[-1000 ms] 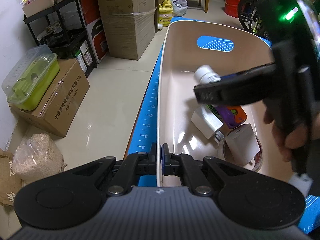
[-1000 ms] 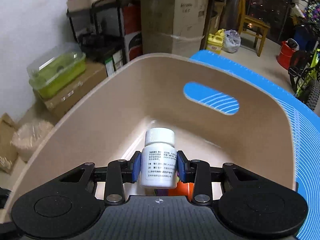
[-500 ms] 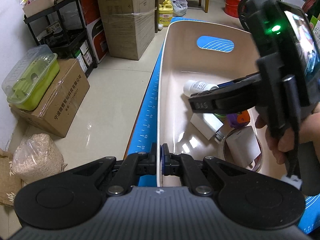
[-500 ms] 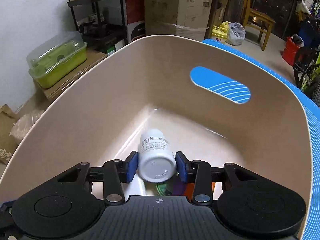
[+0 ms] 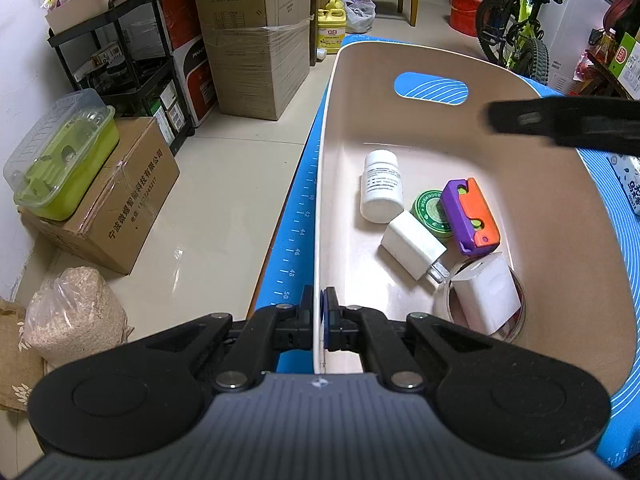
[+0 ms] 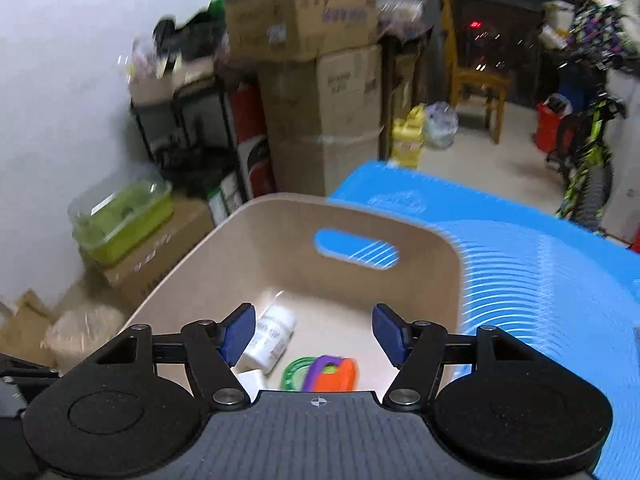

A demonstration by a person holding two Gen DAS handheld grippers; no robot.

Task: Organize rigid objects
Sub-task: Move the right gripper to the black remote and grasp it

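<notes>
Pill bottle lies flat below the right claw, cap pointing away. That claw is opening, empty. Left claw is clamped on the bin rim.

Two wrist fisheyes angled down over the same beige bin, left nearer.

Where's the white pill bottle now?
Left wrist view: white pill bottle lies on its side on the bin floor, left of the green tin, behind the white charger.
</notes>
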